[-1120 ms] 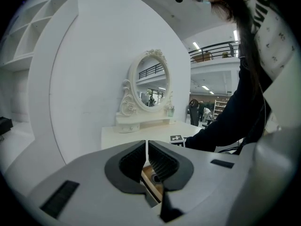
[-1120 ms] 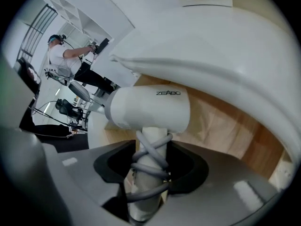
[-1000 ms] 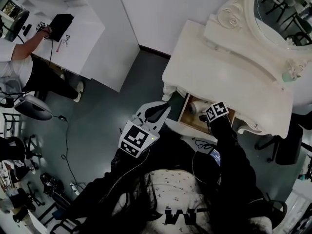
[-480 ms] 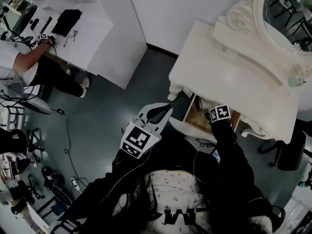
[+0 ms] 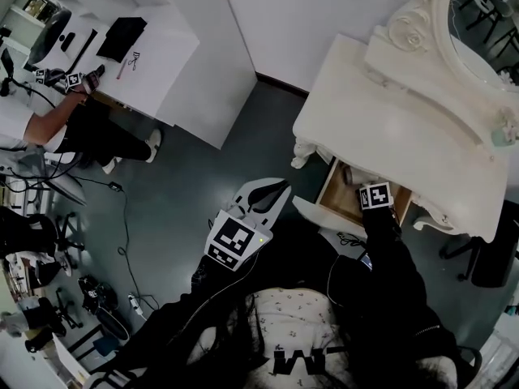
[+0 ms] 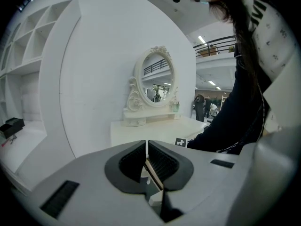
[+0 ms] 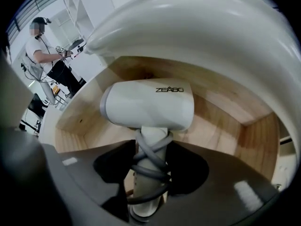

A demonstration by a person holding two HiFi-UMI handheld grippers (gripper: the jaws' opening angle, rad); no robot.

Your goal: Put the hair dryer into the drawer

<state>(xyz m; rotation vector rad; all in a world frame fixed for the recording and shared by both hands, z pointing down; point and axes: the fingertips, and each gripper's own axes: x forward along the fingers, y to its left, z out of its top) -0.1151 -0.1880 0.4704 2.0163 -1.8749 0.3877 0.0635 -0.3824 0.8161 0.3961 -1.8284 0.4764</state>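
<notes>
Your right gripper (image 7: 151,157) points steeply down into the open drawer (image 7: 221,121), which stands pulled out from the front edge of the white dressing table (image 5: 389,128). Its jaws are clenched on the handle of the hair dryer (image 7: 148,105), with the dark pads pressing it from both sides. A grey cord (image 7: 145,172) is wound in crossing loops around that handle, right where the pads grip. The dryer's white body lies crosswise beyond the jaws, inside the drawer's wooden walls and above its wooden bottom, roughly midway between the left and right walls. You cannot tell from these views whether the body touches the bottom. From your head view only the marker cube (image 5: 375,195) of this gripper shows, sitting over the drawer opening.

Your left gripper (image 5: 276,189) hangs in front of the table's front left corner, well apart from the drawer, over the dark floor (image 5: 186,193). Its jaws are closed together with nothing between them, and it aims toward the table's oval mirror (image 6: 157,81).
</notes>
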